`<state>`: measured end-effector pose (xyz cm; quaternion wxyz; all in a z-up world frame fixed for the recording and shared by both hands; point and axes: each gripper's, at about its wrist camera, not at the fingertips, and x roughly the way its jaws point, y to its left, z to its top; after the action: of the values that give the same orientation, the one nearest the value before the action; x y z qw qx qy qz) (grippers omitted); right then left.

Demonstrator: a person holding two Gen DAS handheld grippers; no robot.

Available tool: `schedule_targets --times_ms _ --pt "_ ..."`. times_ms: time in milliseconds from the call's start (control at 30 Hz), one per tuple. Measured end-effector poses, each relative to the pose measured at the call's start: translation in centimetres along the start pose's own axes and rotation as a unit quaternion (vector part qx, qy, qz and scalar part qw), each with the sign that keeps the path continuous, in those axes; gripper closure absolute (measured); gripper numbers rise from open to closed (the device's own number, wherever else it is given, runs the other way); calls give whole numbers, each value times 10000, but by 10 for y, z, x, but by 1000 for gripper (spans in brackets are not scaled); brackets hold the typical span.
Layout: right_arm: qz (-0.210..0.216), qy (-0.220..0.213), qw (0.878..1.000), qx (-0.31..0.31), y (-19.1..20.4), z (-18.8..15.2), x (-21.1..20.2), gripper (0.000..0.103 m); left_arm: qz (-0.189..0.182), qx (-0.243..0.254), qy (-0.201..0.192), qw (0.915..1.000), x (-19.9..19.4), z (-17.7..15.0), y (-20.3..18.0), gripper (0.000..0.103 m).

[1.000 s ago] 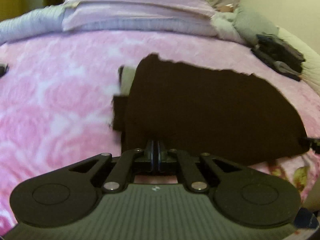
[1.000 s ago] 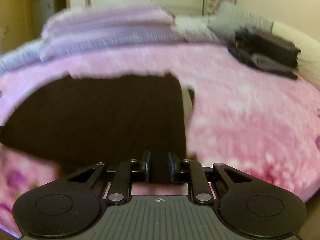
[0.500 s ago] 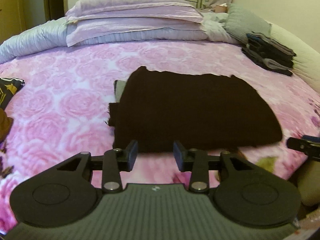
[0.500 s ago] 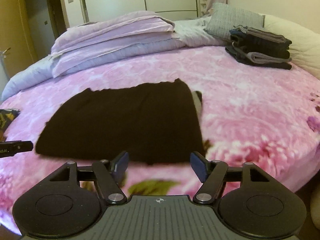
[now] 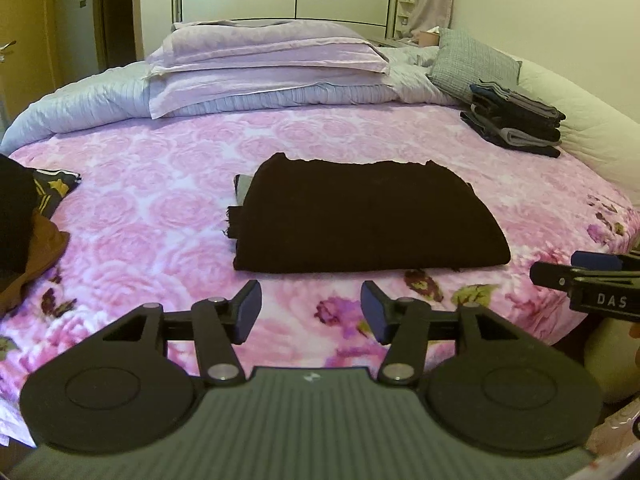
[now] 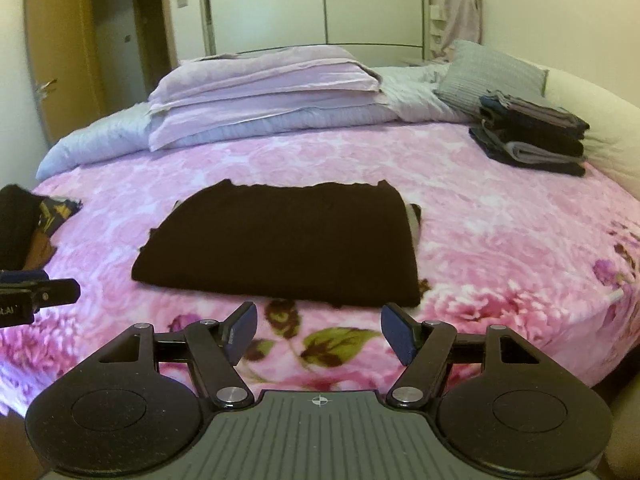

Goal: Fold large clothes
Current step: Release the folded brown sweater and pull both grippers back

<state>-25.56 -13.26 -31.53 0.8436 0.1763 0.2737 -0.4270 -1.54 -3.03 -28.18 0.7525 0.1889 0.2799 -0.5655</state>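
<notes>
Garment: dark brown garment [image 5: 368, 220] lies folded into a flat rectangle on the pink floral bedspread [image 5: 160, 184], near the front edge of the bed, centre of both views.
Left hand-held gripper [image 5: 311, 312]: jaws apart and just been opening; nothing between them; above the bedspread, just short of the garment's near edge.
Right hand-held gripper [image 6: 320, 330]: jaws spread wide, empty, apart from the cloth.
Step in hand (judgement): release after a fold, both tools clearing the garment.
Technique: back off without catching the near hem, so the layers do not shift.
Check: a pale inner layer [image 5: 242, 188] shows at the left end; square that end up before any further fold.
Destination (judgement): finished stack of folded clothes [image 5: 516, 120], far right.
Remaining: unfolded clothes [image 5: 24, 232], left edge.
</notes>
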Motion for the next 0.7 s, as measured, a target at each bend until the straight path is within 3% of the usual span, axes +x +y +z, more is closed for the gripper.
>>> schedule_targets --times_ms 700 --pt "-272 -96 9991 313 -12 2 -17 37 -235 456 -135 9986 -4 16 -14 50"
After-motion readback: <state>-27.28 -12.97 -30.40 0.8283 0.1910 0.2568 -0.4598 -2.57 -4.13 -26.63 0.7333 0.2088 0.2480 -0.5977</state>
